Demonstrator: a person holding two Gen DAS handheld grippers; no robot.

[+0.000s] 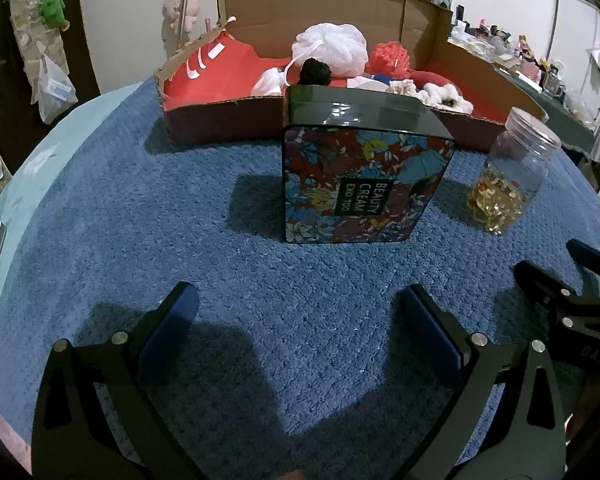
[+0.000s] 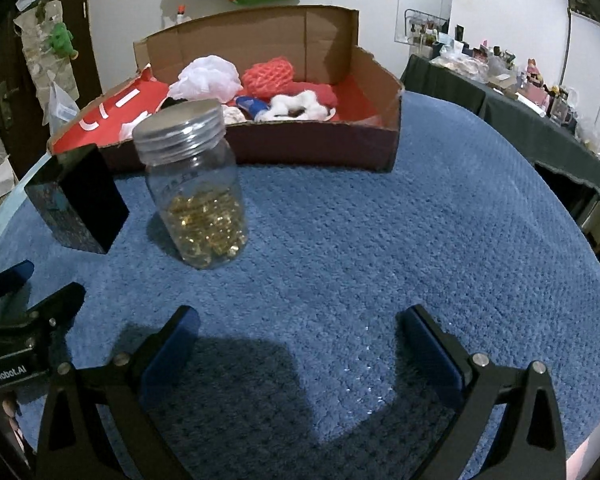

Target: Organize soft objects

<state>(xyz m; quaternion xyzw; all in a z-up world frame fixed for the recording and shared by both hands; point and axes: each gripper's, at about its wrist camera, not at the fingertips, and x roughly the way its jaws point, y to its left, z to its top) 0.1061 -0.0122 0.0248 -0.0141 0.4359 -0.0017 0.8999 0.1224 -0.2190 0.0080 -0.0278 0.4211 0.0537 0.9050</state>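
A cardboard box (image 1: pixel 224 120) with a red lining stands at the back of the blue towel; it also shows in the right wrist view (image 2: pixel 320 148). Inside lie soft things: a white bath pouf (image 1: pixel 332 46), an orange mesh pouf (image 2: pixel 269 74), a white fluffy ring (image 2: pixel 296 106) and a dark ball (image 1: pixel 315 73). My left gripper (image 1: pixel 298 316) is open and empty, low over the towel in front of a floral tin. My right gripper (image 2: pixel 300 336) is open and empty, to the right of a jar.
A floral "Beauty Cream" tin (image 1: pixel 356 184) stands upright in front of the box. A clear jar (image 2: pixel 198 188) with gold capsules stands beside it. The blue towel (image 2: pixel 420 240) covers the table. A cluttered dark table (image 2: pixel 520 92) stands at the far right.
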